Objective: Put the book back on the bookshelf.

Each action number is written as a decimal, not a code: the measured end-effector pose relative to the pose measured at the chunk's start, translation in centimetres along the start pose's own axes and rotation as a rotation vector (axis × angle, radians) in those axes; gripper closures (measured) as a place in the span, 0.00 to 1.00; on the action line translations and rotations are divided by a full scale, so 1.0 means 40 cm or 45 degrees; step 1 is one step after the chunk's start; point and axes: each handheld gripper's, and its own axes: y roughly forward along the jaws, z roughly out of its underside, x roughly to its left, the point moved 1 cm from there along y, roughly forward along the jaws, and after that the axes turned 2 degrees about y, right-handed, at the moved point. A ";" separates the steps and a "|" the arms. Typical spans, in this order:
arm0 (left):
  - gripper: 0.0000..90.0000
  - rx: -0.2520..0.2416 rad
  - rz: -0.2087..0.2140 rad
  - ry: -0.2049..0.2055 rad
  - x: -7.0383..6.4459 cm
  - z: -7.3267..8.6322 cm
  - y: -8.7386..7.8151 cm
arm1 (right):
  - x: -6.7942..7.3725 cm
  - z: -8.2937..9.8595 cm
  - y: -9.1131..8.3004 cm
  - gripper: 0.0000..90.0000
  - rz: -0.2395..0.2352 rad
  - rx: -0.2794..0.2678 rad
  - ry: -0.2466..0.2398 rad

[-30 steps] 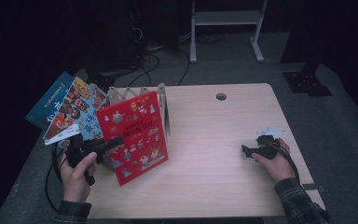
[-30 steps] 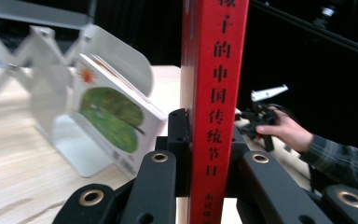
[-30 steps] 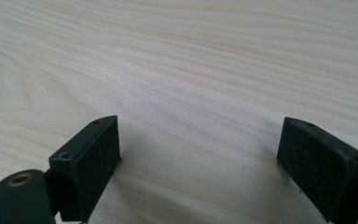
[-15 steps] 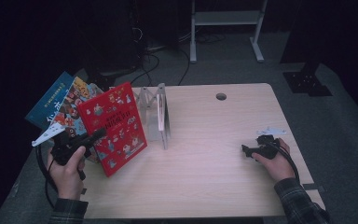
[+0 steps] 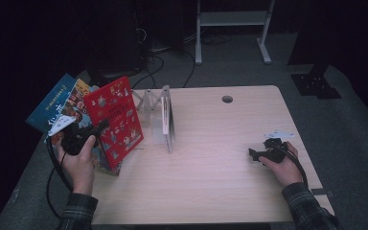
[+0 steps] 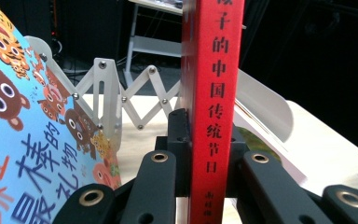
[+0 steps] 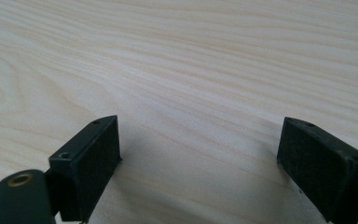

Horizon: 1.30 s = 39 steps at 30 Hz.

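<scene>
left gripper view: red book held by its spine, beside an expanding rack

item 1. red book (image 6: 212, 93). clamped at the spine between the two jaws of the left claw (image 6: 205, 163), spine upright in this view. in the high view the red book (image 5: 117, 117) is raised and tilted over the left edge of the tabletop (image 5: 220, 163), cover facing the camera. the spine grip probably keeps the covers from fanning open while the book is carried.

item 2. left claw (image 5: 79, 136). closed on the red book, held in the person's left hand (image 5: 79, 160).

item 3. expanding rack (image 5: 160, 112). white scissor-lattice book stand on the tabletop, just right of the red book; one upright divider leans near its right end. its slots appear to hold no books, though a pale cover may lean at that divider; cannot tell.

item 4. blue picture book (image 6: 32, 140). animal cover, just left of the claw. in the high view, further books (image 5: 60, 108) fan out past the tabletop's left edge.

item 5. right claw (image 5: 263, 154). jaws wide apart, holding nothing, resting low on bare wood well right of the rack; judged idle.
</scene>
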 end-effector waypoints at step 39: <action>0.87 0.057 -0.093 0.043 0.019 0.006 0.183 | -0.004 -0.002 0.002 0.13 0.004 0.002 0.005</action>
